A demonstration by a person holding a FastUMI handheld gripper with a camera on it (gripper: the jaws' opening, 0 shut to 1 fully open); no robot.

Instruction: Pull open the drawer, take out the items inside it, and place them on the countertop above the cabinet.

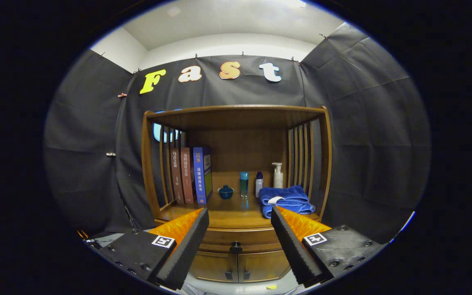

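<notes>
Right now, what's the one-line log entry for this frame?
stage: approach | gripper: open, holding nothing | drawer: closed | knob: between fingers, beyond them | countertop: books, bottles, blue towel

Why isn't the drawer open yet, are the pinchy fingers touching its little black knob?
Apart. In the gripper view the gripper is open, and the drawer knob sits on the closed drawer well beyond the fingers, seen in the gap between them.
</notes>
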